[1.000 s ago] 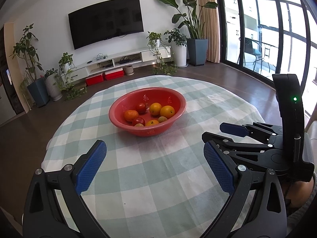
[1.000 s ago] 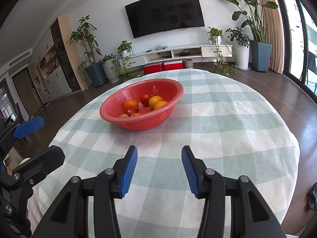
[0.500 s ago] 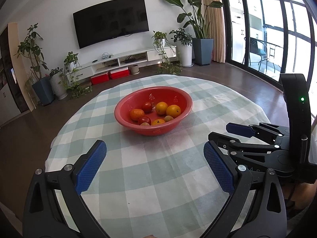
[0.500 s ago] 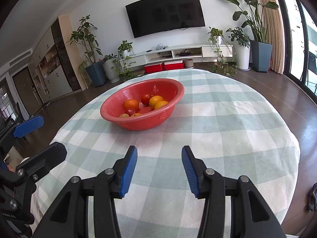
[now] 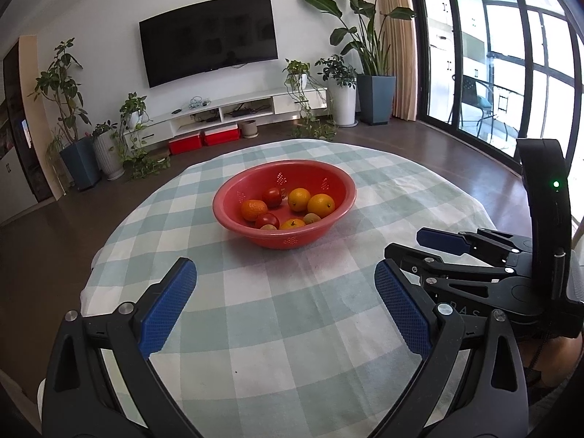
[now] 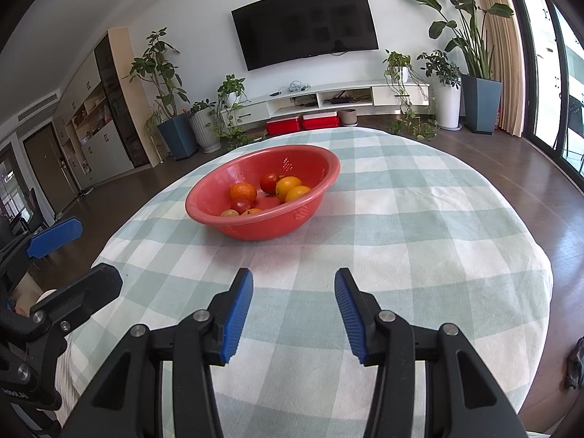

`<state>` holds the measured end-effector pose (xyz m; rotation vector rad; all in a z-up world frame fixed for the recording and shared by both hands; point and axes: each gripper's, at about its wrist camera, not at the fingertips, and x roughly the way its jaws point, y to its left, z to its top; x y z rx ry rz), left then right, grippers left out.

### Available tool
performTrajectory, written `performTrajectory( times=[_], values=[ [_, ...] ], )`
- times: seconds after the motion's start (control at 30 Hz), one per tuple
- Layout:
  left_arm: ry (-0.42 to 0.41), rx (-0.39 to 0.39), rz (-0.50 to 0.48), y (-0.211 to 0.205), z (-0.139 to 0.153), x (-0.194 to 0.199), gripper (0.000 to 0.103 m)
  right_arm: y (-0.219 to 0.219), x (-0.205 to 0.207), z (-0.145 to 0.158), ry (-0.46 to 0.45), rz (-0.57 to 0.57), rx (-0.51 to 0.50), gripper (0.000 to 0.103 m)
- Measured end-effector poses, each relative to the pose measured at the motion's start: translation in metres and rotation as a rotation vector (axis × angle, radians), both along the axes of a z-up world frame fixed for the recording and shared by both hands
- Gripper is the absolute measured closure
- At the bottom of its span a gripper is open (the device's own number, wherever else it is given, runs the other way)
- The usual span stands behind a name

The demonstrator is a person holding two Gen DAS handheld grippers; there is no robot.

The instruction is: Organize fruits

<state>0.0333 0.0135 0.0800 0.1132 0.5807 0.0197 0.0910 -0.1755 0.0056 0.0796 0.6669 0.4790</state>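
Note:
A red bowl (image 5: 292,241) stands on the round table with the green-and-white checked cloth (image 5: 292,328), a little beyond the middle. In it lie several fruits: oranges (image 5: 321,204), a mandarin (image 5: 253,210) and red tomatoes (image 5: 273,196). My left gripper (image 5: 283,273) hovers over the near cloth, open wide, with nothing between its blue pads. My right gripper (image 6: 294,277) is also short of the bowl (image 6: 270,227), narrowly open and empty. Each gripper shows at the edge of the other's view: the right gripper (image 5: 405,242) and the left gripper (image 6: 80,255).
The cloth (image 6: 401,219) hangs over the table's rounded edge on all sides. Beyond it lie a dark wooden floor, a TV (image 5: 208,33) over a low white cabinet, potted plants (image 5: 372,73) and glass doors on the right.

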Motion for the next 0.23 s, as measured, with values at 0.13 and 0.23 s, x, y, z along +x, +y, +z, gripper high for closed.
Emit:
performTrajectory(
  times=[0.13, 0.23],
  values=[
    [0.000, 0.008, -0.023, -0.0035, 0.0001, -0.0014, 0.004, 0.0001, -0.0026, -0.0012, 0.002, -0.002, 0.004, 0.053],
    [0.014, 0.013, -0.025, -0.0046, -0.0026, 0.0004, 0.004, 0.0010, -0.0079, -0.0019, 0.001, -0.005, 0.007, 0.050]
  ],
)
